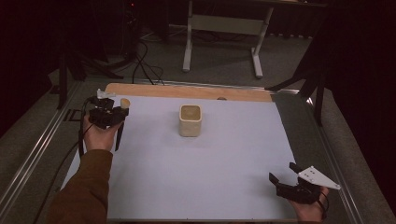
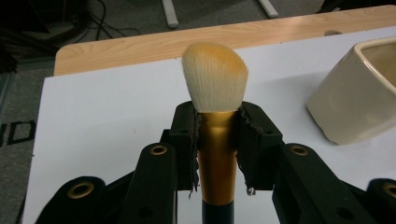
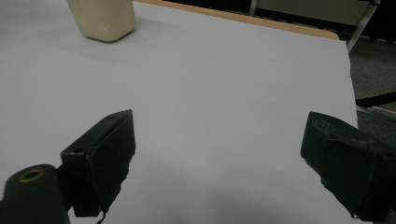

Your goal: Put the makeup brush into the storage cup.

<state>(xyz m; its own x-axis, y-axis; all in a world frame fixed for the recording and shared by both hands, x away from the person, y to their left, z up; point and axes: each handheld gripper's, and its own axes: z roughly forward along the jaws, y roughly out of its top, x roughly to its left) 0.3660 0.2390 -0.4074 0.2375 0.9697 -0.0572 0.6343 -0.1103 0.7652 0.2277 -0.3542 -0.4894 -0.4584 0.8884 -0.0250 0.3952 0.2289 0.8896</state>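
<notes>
1. The makeup brush [image 2: 215,116] sits in the left claw [image 2: 217,140], whose pads are clamped on its gold ferrule; the cream, orange-tinted bristles stand up past the pads, and a dark handle runs down below them.
2. In the high view, the left claw [image 1: 108,115] is held above the far left part of the white sheet [image 1: 196,177] that covers the tabletop [image 1: 187,91], with the brush's bristle tip [image 1: 124,101] showing beside it.
3. The cream ceramic cup [image 1: 190,120] stands upright near the middle of the sheet, well apart from both claws.
4. The right claw [image 3: 224,158] is at the near right corner, its jaws spread wide with nothing between them.
</notes>
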